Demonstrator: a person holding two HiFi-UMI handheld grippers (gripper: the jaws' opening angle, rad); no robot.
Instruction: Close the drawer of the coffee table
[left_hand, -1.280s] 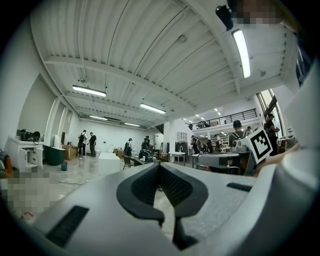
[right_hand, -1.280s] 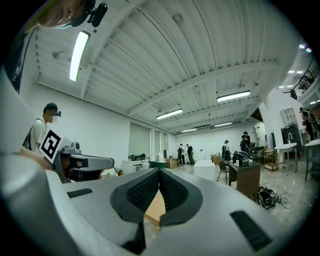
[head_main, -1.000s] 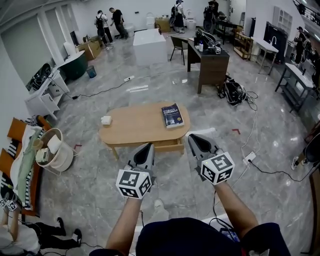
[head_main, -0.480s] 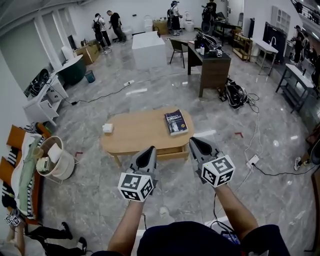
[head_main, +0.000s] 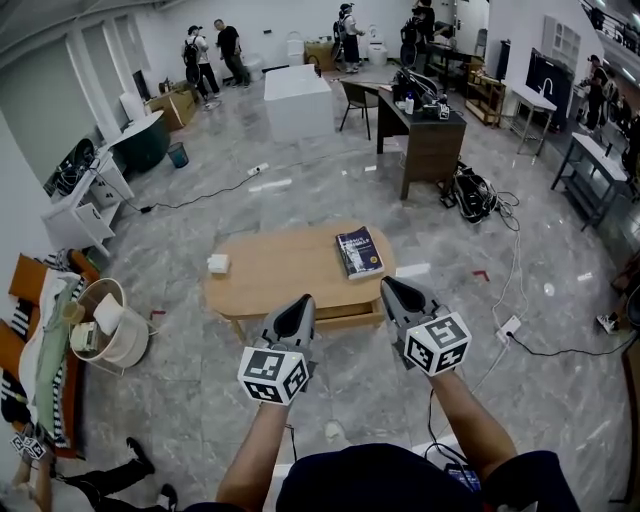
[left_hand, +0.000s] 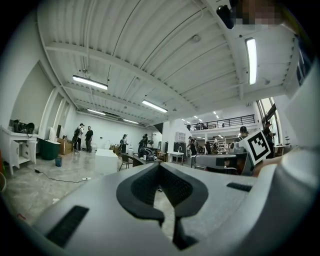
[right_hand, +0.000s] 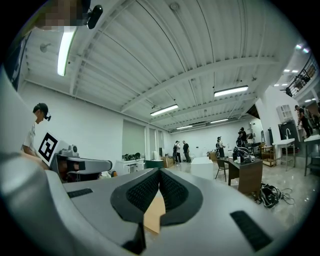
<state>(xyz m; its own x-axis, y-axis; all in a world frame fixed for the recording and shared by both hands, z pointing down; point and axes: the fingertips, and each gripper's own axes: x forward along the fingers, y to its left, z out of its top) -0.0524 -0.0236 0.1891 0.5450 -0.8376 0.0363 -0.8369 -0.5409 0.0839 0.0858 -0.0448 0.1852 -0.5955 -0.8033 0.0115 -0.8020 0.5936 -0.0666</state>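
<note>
The oval wooden coffee table (head_main: 285, 262) stands on the marble floor ahead of me. A dark book (head_main: 359, 251) and a small white box (head_main: 217, 263) lie on its top. Its drawer (head_main: 335, 318) shows under the near edge and sticks out a little toward me. My left gripper (head_main: 302, 303) and right gripper (head_main: 390, 286) hover side by side short of the table's near edge, touching nothing. Both are shut and hold nothing. In the left gripper view the left gripper (left_hand: 160, 167) points over the floor. Through the right gripper (right_hand: 160, 172) a sliver of tan wood shows.
A round white basket (head_main: 112, 310) with cloths stands at the left. A power strip and cables (head_main: 505, 325) lie on the floor at the right. Farther off are a dark desk (head_main: 428, 130), a white block (head_main: 298, 95) and several people by the far wall.
The table has slid a little lower and to the right in the head view as I step. Both grippers keep nearly the same pose, still shut.
</note>
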